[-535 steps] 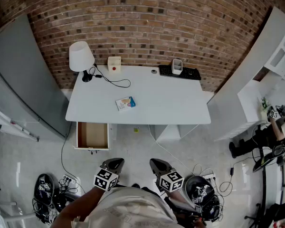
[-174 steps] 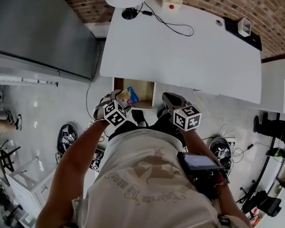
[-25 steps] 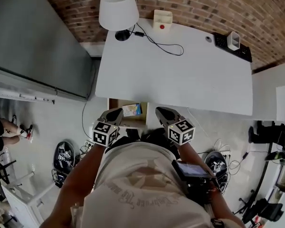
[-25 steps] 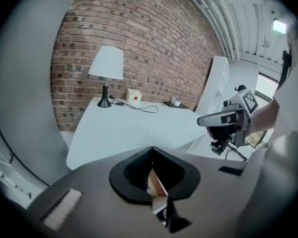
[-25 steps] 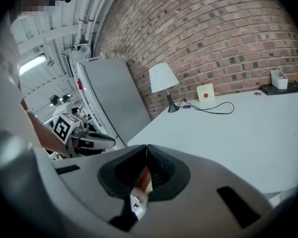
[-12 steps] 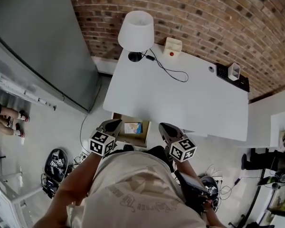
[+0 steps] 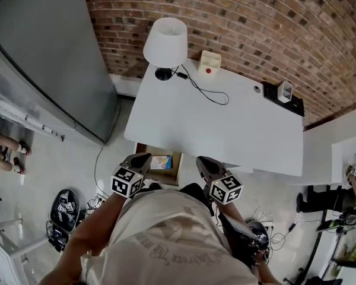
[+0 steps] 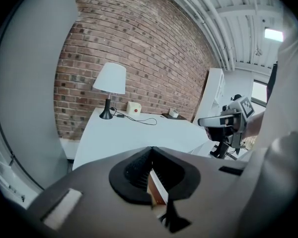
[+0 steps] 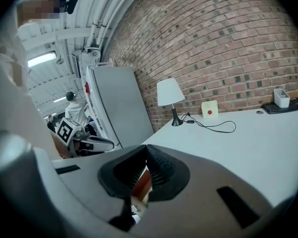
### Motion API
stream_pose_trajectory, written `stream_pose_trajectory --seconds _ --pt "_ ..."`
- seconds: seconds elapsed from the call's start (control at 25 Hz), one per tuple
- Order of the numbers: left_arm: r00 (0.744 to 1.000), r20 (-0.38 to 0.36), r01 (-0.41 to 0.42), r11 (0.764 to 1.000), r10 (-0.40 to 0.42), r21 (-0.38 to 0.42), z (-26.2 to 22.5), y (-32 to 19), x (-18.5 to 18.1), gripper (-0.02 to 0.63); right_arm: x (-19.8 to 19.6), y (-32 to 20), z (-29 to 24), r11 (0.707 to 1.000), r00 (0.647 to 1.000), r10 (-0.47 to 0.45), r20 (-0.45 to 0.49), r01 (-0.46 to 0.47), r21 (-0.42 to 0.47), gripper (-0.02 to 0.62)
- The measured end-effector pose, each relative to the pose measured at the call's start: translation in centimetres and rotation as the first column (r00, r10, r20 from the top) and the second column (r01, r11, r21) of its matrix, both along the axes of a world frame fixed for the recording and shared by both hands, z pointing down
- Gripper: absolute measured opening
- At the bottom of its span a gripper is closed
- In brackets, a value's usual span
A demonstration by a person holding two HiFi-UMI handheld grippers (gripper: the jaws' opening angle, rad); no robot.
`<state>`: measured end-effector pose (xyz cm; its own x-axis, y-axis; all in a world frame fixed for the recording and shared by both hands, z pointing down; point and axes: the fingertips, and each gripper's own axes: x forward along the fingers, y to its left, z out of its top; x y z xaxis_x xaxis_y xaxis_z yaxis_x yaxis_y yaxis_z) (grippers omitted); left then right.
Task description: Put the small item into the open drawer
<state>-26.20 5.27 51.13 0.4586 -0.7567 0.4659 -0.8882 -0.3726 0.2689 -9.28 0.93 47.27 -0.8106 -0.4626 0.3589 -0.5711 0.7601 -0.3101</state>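
Head view: the white desk (image 7: pixel 225 129) fills the middle. My left gripper (image 7: pixel 143 157) and right gripper (image 7: pixel 200 161) hang just off the desk's near edge. My torso cuts off everything nearer than them. The drawer (image 7: pixel 174 170) stands open under the desk's near-left corner, its back part hidden by the desktop. The small item (image 7: pixel 161 162), a blue-and-white packet, lies inside it, btwn the two gripper tips; print too small to read. Along the desk's far edge: lamp (image 7: pixel 165 40), box (image 7: pixel 209 62) w/ a red dot, cable (image 7: pixel 207 91). Keyboard (image 7: pixel 292 104) and cup (image 7: pixel 284 91) sit at its far-right corner.

Left gripper view: my jaws are pressed together, nothing in them. The gripper body blocks the desk's near edge, so only a brown-and-white sliver shows under the pads; can't tell what it is. The right gripper shows off the desk's right side.

Right gripper view: jaws together too, nothing btwn them. Same sort of brown sliver below. The left gripper shows left of the desk's near corner, partly cut off by my sleeve.
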Motion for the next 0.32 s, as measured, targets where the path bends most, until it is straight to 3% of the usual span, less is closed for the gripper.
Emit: stream_pose_trajectory --seconds 0.32 --pt "1.0 0.001 -0.022 1.0 0.022 0.0 1.3 0.5 0.6 0.006 0.3 0.1 1.2 1.0 1.0 0.008 -0.023 -0.009 -0.004 0.006"
